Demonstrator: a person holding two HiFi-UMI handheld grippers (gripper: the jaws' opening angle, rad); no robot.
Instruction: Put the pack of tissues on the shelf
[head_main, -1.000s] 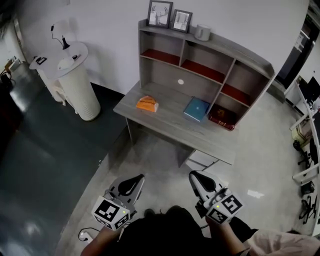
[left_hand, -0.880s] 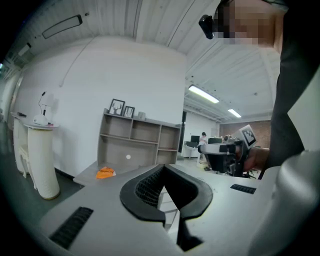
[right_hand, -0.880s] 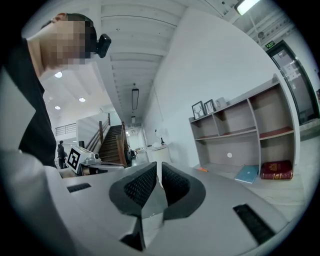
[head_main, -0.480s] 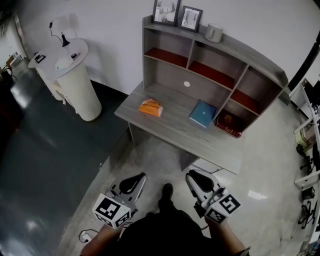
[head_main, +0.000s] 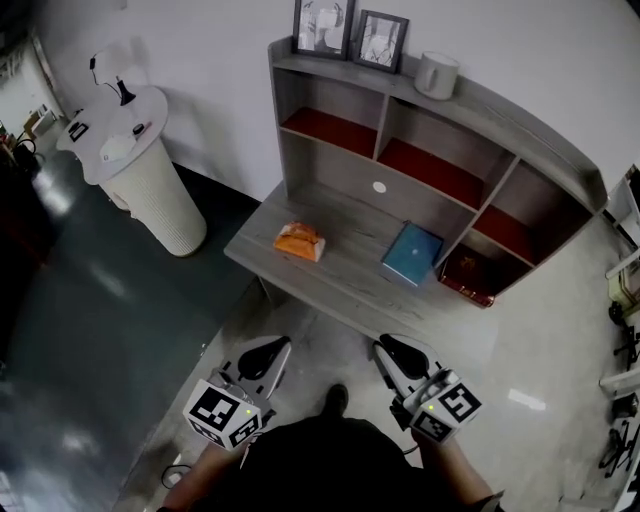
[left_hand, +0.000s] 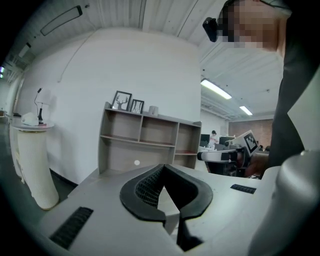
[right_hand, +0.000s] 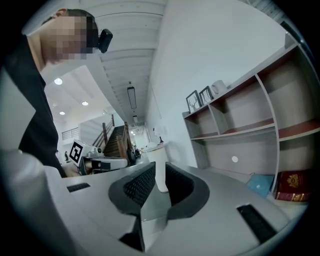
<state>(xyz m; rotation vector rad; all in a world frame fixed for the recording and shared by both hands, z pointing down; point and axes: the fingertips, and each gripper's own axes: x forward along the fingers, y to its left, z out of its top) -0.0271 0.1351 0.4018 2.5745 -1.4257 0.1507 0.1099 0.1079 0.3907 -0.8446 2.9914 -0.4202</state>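
Head view: tissue pack (head_main: 299, 241) on tabletop (head_main: 350, 275), left part, below shelf (head_main: 500, 118), long axis along front edge. Ahead of left hand-held gripper (head_main: 263, 356), the nearer; right hand-held gripper (head_main: 404, 356) farther. Both well apart from it, jaws together, empty.

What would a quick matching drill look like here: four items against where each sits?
Items:
1. pack of tissues
2. blue book
3. mug
4. red book

Places:
A. on top of the shelf
B. on the desk, left part
C. on the desk, right of centre
D. in the lower right compartment

Pairs: 1-B, 2-C, 3-A, 4-D
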